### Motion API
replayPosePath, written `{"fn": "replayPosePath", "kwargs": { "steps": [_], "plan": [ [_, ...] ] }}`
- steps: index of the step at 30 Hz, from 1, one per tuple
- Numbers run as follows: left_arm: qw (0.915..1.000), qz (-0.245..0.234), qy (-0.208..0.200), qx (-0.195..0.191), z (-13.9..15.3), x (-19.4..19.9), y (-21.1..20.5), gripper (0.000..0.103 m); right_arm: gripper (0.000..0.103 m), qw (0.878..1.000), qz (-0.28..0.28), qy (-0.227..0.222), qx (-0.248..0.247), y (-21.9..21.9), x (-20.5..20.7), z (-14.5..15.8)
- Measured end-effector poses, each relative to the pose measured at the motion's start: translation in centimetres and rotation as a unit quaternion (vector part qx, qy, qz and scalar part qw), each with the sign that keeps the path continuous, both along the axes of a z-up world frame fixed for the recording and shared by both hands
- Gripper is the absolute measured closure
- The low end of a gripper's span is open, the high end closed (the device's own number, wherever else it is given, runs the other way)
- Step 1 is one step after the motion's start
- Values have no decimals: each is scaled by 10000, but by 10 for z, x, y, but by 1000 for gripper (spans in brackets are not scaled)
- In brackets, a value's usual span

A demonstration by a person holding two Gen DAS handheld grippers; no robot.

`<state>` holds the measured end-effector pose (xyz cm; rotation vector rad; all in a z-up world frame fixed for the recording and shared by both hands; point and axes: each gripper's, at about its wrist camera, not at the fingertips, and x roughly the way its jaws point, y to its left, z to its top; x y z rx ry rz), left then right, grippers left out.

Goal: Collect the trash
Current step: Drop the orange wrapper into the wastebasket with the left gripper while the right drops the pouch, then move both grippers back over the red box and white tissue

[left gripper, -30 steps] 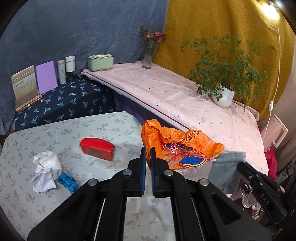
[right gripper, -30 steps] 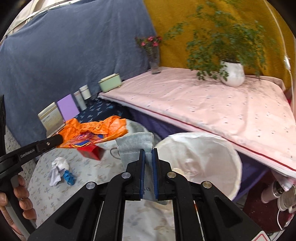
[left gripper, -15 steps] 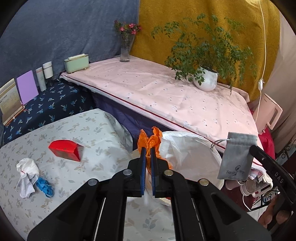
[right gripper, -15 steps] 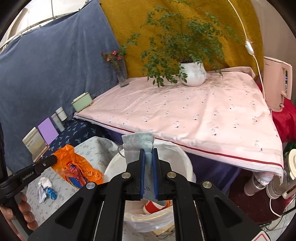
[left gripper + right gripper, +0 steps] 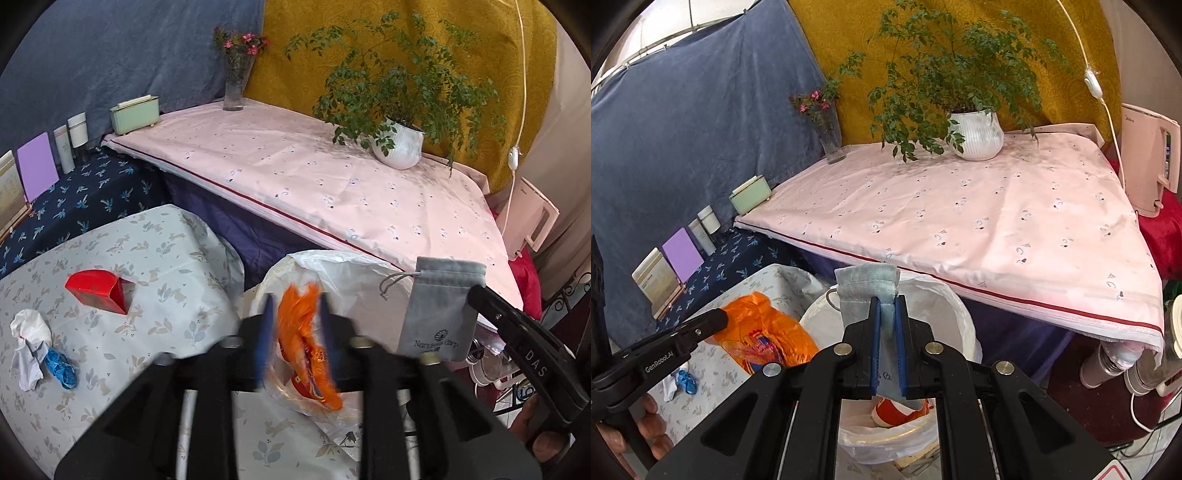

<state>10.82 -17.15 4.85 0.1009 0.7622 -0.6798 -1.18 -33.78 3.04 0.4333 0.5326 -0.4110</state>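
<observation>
A: The left wrist view looks forward along its fingers point(image 5: 266, 332), close above the white-lined bin point(image 5: 332, 266), facing the pink tabletop point(image 5: 332, 184) and the potted plant point(image 5: 399, 144); the floral tabletop point(image 5: 147, 295) lies to its left.

B: The right wrist view looks from higher and further right, over the same bin point(image 5: 945, 306), toward the same plant point(image 5: 977, 134); both views share the flower vase point(image 5: 831, 144), the blue curtain point(image 5: 683, 129) and the other tool.
</observation>
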Motion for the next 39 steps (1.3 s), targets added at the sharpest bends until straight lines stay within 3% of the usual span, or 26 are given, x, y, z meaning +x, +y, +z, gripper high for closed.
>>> {"fn": "replayPosePath", "kwargs": {
  "steps": [2,4,6,10,25,39],
  "plan": [
    [9998,172,-77,-39,1,0,6,38,89,10000,79,23,-49,5,6,0],
    [9996,245,-134,-65,2,1,12,32,88,9999,111,7,-131,9,10,2],
    [9994,291,-161,-21,2,3,16,28,79,9997,154,-13,-190,14,13,4],
    [9988,455,-150,-32,0,7,28,25,68,9994,197,-108,-244,23,14,9],
    [9933,1135,-64,-211,-6,20,101,18,66,9979,547,-120,-316,63,31,20],
    [9801,1977,-63,-142,-14,39,202,12,66,9907,1282,-15,-462,134,69,24]
  ]
}}
